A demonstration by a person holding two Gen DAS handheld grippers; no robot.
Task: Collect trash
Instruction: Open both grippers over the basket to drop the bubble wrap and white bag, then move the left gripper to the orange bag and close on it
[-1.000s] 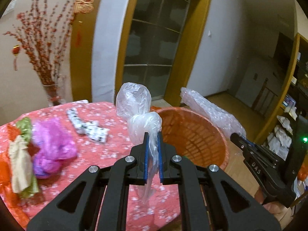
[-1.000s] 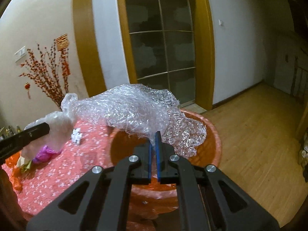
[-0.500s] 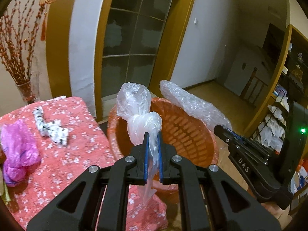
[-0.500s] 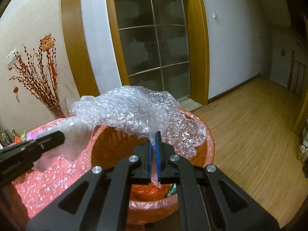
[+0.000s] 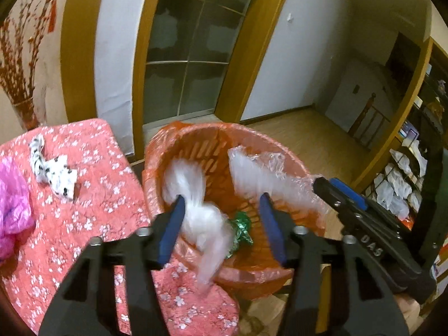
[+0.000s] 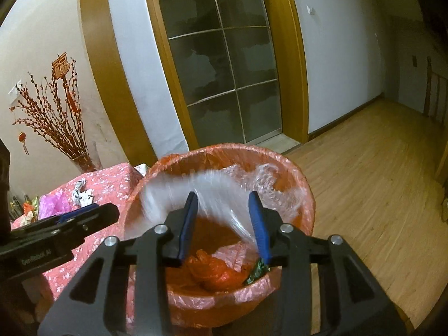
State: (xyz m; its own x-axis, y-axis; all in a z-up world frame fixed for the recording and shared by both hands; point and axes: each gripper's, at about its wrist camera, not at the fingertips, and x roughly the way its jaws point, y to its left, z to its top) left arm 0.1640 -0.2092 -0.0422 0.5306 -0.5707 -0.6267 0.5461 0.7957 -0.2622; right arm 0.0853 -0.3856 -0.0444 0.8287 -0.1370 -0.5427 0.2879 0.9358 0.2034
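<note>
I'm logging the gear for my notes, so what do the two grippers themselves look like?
Both match: the left gripper and right gripper are matte black angular frames with triangular cut-outs, silver pivot bolts and blue finger pads. Seen side-on, the right gripper reads "DAS" in white and the left reads "GenRobot.AI". No cables or sleeves show.

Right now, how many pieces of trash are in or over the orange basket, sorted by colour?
See-through: 2, the plastic bag and the bubble wrap
Green: 1, the foil wrapper
Red: 1, the crumpled bag
Total: 4 at the basket. The pale pink film may just be liner, so it is not counted.
</note>
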